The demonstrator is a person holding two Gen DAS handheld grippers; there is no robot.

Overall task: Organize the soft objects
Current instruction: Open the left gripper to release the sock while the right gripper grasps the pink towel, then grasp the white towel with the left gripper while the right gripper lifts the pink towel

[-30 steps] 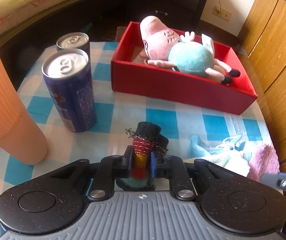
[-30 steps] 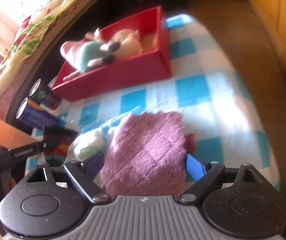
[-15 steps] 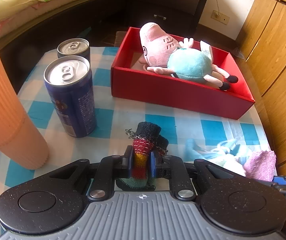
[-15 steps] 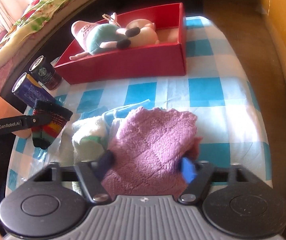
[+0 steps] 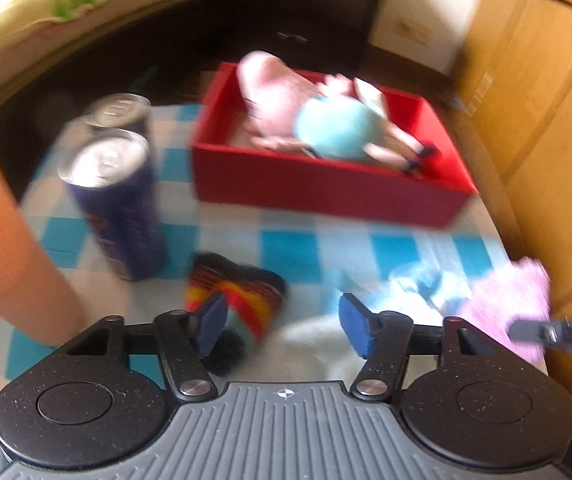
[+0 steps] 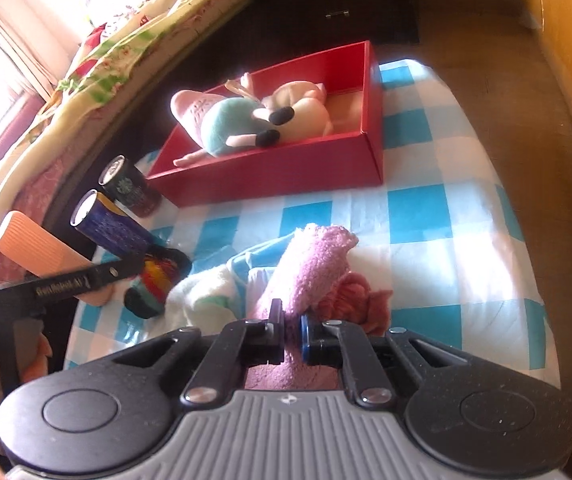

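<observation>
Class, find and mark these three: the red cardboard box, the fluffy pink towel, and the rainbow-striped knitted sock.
red cardboard box [image 6: 286, 168]: right wrist view, front wall.
fluffy pink towel [image 6: 310, 264]: right wrist view, bunched middle.
rainbow-striped knitted sock [image 5: 246, 296]: left wrist view, striped body.

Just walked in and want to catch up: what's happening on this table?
A person with a gripper in each hand is sorting soft things. The right gripper is shut on a pink towel. The left gripper, jaws just opened, stands open beside the striped sock lying on the checked cloth. A plush toy already lies in the red box.
</observation>
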